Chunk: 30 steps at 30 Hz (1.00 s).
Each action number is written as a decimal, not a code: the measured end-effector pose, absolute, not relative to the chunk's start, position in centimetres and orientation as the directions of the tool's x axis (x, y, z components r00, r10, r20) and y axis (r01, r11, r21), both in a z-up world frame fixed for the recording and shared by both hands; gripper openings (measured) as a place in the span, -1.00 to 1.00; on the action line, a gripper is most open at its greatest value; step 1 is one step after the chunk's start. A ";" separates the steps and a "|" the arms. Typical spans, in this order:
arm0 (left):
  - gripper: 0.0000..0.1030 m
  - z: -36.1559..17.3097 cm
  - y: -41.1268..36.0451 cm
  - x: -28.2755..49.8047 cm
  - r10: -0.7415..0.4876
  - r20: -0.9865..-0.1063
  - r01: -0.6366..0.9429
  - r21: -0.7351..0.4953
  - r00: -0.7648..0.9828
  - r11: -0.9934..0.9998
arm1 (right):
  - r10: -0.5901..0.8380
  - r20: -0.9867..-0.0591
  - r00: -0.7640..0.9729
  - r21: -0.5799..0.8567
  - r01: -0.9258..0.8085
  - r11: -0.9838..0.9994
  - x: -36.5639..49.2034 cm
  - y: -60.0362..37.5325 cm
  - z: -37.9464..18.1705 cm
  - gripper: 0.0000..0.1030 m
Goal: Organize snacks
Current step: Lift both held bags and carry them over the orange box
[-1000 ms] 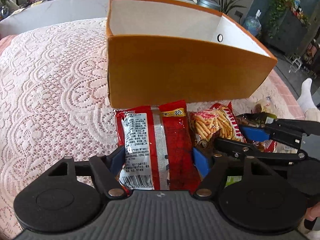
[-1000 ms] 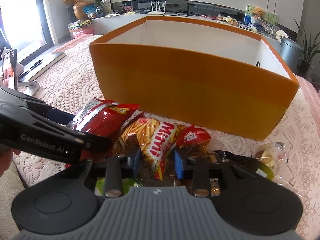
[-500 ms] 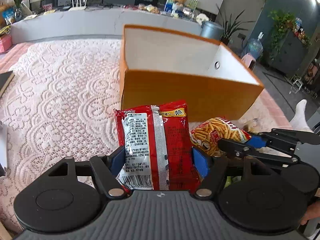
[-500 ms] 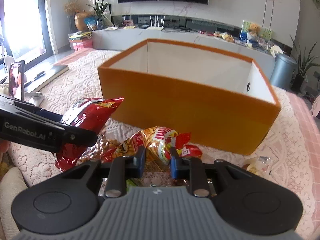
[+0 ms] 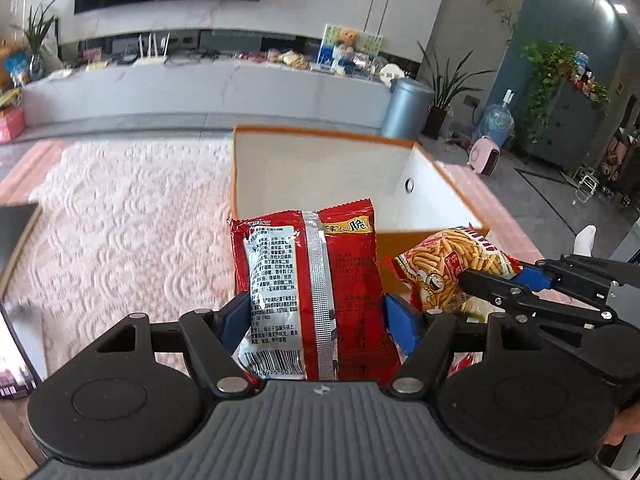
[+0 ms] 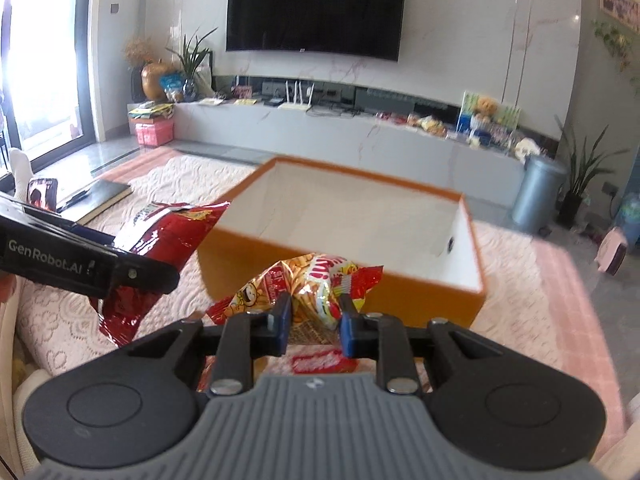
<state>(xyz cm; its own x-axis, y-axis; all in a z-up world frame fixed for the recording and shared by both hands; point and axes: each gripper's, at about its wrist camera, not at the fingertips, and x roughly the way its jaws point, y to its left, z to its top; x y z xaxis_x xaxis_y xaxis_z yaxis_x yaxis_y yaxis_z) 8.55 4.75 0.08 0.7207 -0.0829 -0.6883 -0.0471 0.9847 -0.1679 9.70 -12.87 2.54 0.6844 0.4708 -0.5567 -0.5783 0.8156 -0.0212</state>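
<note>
In the left wrist view my left gripper [image 5: 316, 316] is shut on a red snack bag [image 5: 312, 272], back side with barcode facing the camera, held upright in the air before the orange box [image 5: 436, 172]. To its right, my right gripper [image 5: 500, 278] pinches a yellow-red bag of fries-shaped snacks [image 5: 448, 264]. The right wrist view has that fries bag [image 6: 316, 280] crumpled between the blue pads of the right gripper [image 6: 314, 322], above the near wall of the orange box [image 6: 400, 300]. The box's white inside looks bare. The left gripper [image 6: 132, 272] carries the red bag [image 6: 172, 232] at the left.
A pink lace cloth [image 5: 120, 220] covers the surface under the box. A small red packet [image 6: 324, 362] lies on it below the right gripper. A dark book [image 6: 100, 196] and a phone [image 6: 42, 194] sit at the far left. A socked foot [image 5: 584, 240] shows at the right.
Both grippers have risen with their bags off the cloth, so the box now appears lower and its inside shows. The right gripper's pads closed tighter on the fries bag.
</note>
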 end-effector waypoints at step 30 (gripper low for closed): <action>0.58 -0.9 4.2 23.3 -0.006 -0.751 -0.001 -0.009 0.660 1.000 | 0.362 -0.677 0.641 -0.037 -0.521 0.853 25.7 -7.5 1.8 -0.59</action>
<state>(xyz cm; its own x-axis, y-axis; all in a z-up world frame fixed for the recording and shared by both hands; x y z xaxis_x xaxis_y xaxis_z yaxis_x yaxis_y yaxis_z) 23.34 4.16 -0.92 0.6602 -0.0063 -0.7511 -0.0008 1.0000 -0.0091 25.73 -7.46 1.77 0.6405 0.3619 -0.6773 -0.5211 0.8527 -0.0372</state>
